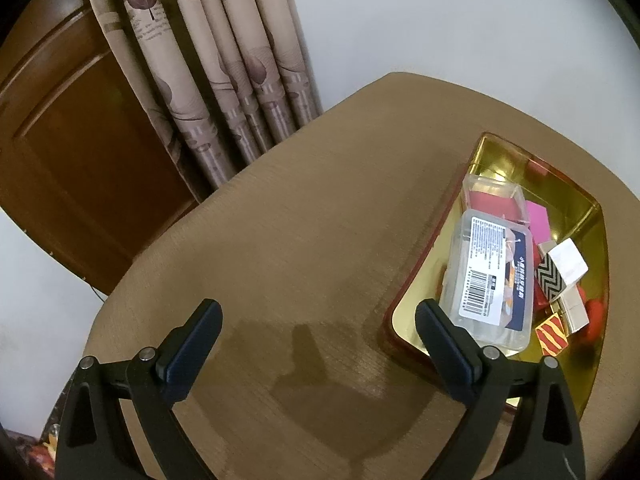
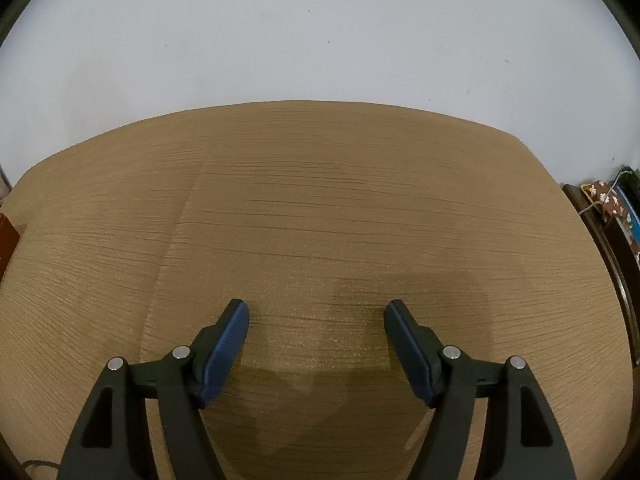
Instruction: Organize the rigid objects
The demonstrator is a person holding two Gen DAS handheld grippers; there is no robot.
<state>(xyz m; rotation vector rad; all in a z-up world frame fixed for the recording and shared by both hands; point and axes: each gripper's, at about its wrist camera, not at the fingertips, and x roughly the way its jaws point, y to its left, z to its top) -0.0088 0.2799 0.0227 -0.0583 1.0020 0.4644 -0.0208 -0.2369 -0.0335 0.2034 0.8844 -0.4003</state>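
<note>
You had one gold tray (image 1: 404, 312) holding two clear plastic boxes (image 1: 490, 272) among small blocks; your left gripper (image 1: 318, 312) and right gripper (image 2: 316, 312) gaped wide, empty, over bare table (image 2: 320, 200).

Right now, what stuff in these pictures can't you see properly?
- Left wrist view: the gold tray has its near corner hidden behind a gripper finger.
- Left wrist view: the labelled clear box covers whatever lies under it; its print is too small to read.
- Right wrist view: the tray is out of frame; only table shows.
</note>
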